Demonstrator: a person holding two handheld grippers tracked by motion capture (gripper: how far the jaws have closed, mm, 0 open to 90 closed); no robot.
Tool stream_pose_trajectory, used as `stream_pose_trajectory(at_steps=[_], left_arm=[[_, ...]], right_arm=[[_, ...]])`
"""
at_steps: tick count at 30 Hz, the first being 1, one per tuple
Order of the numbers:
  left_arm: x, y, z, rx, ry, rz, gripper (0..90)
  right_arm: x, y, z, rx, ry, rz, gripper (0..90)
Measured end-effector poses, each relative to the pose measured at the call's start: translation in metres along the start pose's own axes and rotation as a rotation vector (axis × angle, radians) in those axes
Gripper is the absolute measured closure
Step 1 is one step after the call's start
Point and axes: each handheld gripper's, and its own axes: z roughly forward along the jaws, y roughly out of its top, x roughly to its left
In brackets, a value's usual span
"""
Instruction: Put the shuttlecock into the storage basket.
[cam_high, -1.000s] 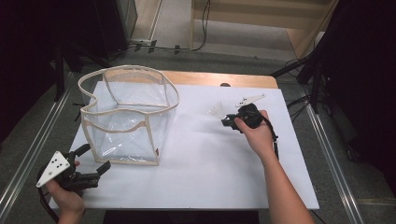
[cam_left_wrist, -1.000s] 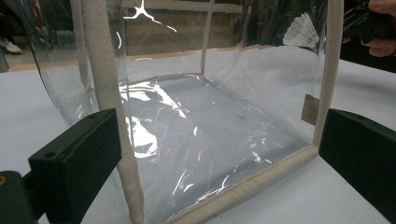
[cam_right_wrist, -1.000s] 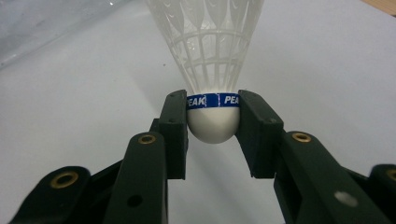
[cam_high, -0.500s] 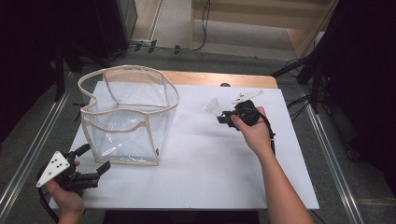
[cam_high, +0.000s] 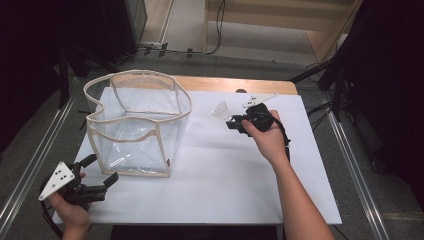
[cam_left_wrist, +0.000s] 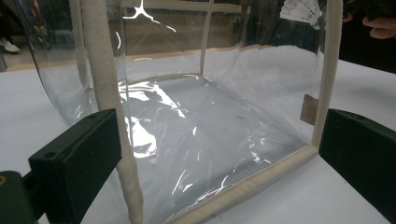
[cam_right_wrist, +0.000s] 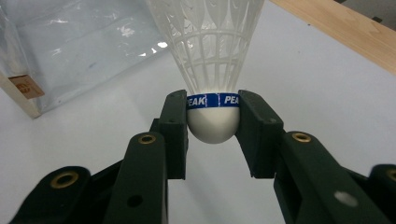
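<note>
One shuttlecock (cam_right_wrist: 212, 70) is in my grip: the right gripper (cam_right_wrist: 213, 122) has its fingers (cam_right_wrist: 175, 122) closed partway onto the white cork base, pressing at the blue band, with the plastic skirt pointing away from me. In the high view it sits right of centre, just above the white surface (cam_high: 215, 180) and well apart from the clear bag (cam_high: 135, 125) at the left of the frame. So I judge the pick-up done, and the carry across and the drop into the bag are what is left. The bag stands upright with its cloth-trimmed mouth open, and I can see nothing inside it through the clear walls. My left gripper (cam_high: 97, 170) waits at the lower left of the frame, fingers spread wide and holding nothing, just in front of the bag's near corner.
</note>
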Motion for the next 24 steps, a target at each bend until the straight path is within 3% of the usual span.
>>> stream_pose_trajectory(at_steps=[24], left_arm=[[0.0,0.0,0.0,-0.003,0.0,-0.004,0.0]], right_arm=[[0.016,0.037,-0.011,-0.045,0.014,-0.037,63.4]])
